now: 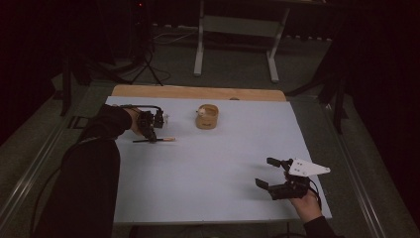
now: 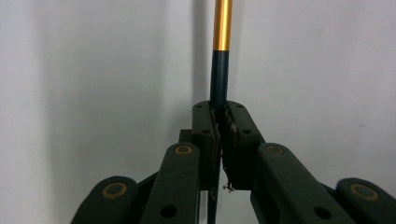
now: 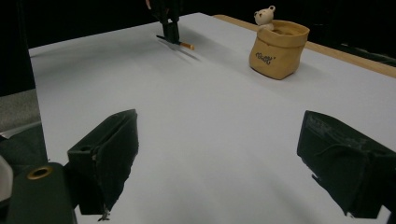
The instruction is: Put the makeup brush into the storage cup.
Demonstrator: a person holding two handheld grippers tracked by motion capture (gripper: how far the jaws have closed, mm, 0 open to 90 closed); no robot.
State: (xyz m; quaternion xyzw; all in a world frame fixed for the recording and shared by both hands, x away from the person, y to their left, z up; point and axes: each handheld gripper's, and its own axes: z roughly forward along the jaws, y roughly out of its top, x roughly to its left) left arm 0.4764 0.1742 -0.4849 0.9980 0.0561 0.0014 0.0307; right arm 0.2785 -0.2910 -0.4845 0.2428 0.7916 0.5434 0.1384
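On our left, the left gripper (image 1: 150, 130) has its fingers (image 2: 205, 130) pressed together on a thin brush (image 2: 218, 79), pinching its dark handle. A gold band continues up the handle beyond the fingertips. From above, the brush lies low over the pale bench (image 1: 208, 168), its light tip pointing right of the fingers; we cannot tell whether it touches the surface.

Further right, well apart from those fingers, stands a small tan pouch (image 1: 207, 117) with a tiny bear toy (image 3: 264, 17) peeking over its rim.

On our right, the right gripper (image 1: 271, 177) hovers near the bench's front edge, its fingers (image 3: 109, 154) spread wide with nothing between them.

We judge the grasp done. If the brush is bound for the pouch, the carry and the drop remain.
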